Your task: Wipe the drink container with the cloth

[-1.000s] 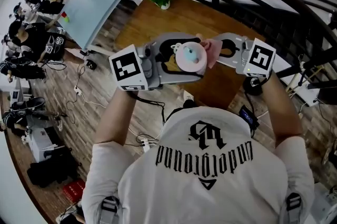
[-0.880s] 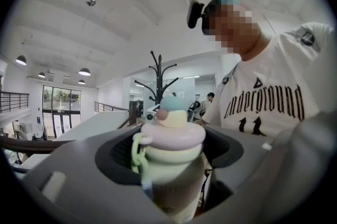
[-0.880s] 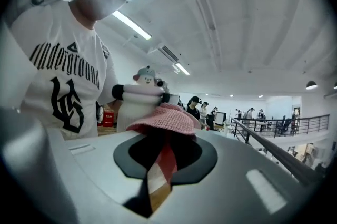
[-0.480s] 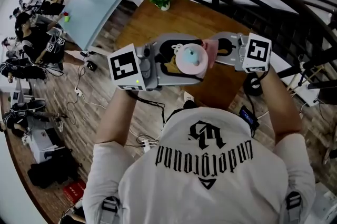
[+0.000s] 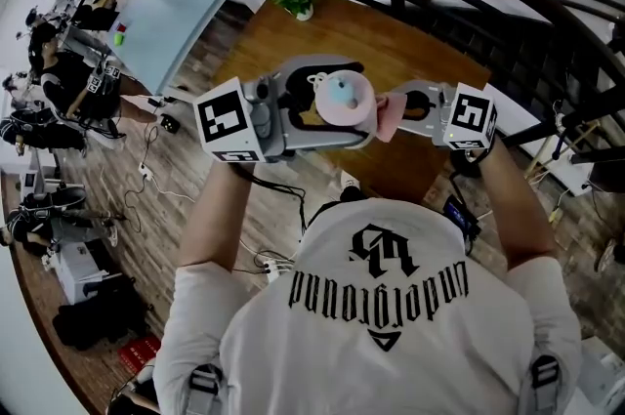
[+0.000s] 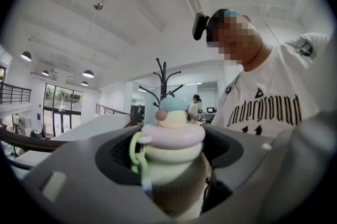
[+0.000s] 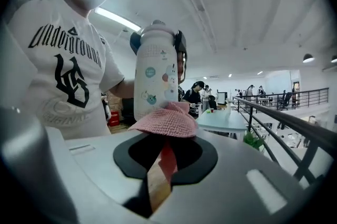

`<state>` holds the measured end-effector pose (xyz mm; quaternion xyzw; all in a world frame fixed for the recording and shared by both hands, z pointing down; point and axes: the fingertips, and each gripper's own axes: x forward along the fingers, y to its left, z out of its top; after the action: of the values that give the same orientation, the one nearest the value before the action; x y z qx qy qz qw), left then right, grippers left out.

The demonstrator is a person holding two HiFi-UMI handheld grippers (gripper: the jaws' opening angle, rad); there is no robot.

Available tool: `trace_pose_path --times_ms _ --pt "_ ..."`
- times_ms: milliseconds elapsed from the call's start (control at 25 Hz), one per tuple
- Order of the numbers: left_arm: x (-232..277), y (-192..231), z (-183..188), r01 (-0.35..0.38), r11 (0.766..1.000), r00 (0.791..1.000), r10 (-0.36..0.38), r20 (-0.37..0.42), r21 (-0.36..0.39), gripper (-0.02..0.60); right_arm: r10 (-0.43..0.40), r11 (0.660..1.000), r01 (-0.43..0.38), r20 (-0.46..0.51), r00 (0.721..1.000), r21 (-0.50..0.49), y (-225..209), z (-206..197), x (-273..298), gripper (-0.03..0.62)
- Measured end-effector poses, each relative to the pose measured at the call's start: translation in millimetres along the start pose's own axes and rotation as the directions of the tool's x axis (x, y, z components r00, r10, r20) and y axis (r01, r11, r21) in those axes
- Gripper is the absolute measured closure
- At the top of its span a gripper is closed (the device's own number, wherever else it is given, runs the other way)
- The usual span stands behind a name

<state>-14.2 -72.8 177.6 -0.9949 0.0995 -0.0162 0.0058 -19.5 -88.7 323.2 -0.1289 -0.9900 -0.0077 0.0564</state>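
Upright drink container (image 6: 171, 165) with a pastel lid, clamped in the left tool (image 6: 168, 191), above the wooden surface (image 5: 420, 159). Just ahead of the right tool (image 7: 164, 157), its jaws pinch a pink cloth (image 7: 166, 123) that appears to touch the container's side. Wiping seems in hand; the next stroke needs steady sideways pressure. Open air around, railing (image 5: 508, 3) well beyond.

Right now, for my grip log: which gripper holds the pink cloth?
The right gripper, shut on the pink crocheted cloth; the left gripper holds the drink bottle instead.
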Motion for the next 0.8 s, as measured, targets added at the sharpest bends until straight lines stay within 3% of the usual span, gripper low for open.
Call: trace_pose_path --times_ms 280,400,520,800 --pt "-3 12 -7 -0.055 0.998 0.998 0.055 -0.014 -0.005 0.195 -0.084 0.984 0.104 0.138 0.987 -0.145 11 106 -21 0.548" --pt "-4 16 -7 -0.072 0.997 0.997 0.072 -0.008 -0.003 0.194 -0.116 0.971 0.15 0.179 0.977 -0.187 17 128 -29 0.548" --pt "-1 21 -6 -0.084 0.996 0.996 0.084 -0.005 -0.007 0.195 -0.144 0.968 0.176 0.182 0.973 -0.178 15 119 -31 0.548" --pt "-4 30 -9 -0.139 0.99 0.99 0.138 -0.007 -0.031 0.193 -0.159 0.982 0.162 0.041 0.986 -0.101 21 36 -7 0.548"
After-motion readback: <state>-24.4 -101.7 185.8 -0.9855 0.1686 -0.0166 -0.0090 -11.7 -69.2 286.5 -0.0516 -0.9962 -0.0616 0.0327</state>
